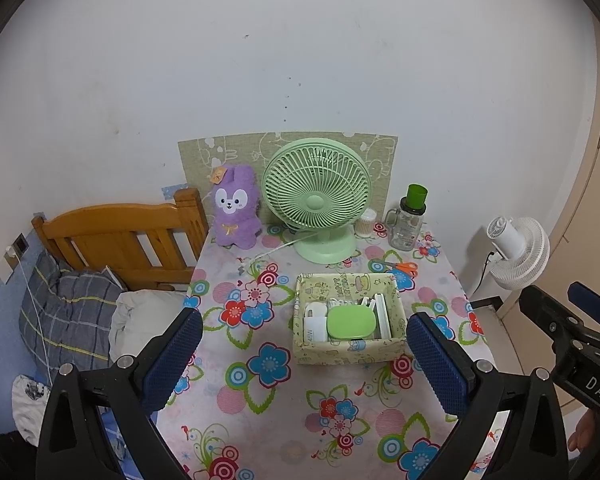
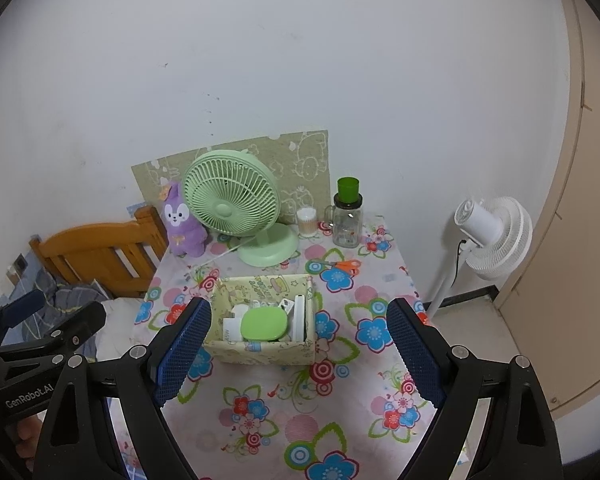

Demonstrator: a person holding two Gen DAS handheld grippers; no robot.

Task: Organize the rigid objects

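While hovering above the table's near edge, both tools empty:

Left gripper (image 1: 304, 356): jaws spread wide, holding nothing, in front of the box.
Right gripper (image 2: 300, 350): jaws spread wide, holding nothing, in front of the box; also seen at the right edge of the left view.
Box (image 1: 348, 350): patterned paper, mid-table on the flowered cloth (image 1: 276, 408).
Green case (image 1: 351, 323): inside the box, on top, toward its front.
White chargers (image 1: 315, 320): inside the box, left of the green case.
Scissors (image 1: 398, 267): orange handles, flat on the cloth just behind the box's right corner.
Green fan (image 1: 316, 196): upright behind the box.
Purple plush (image 1: 235, 208): behind the box, to the left.
Bottle (image 1: 410, 220): green cap, behind the box, to the right.
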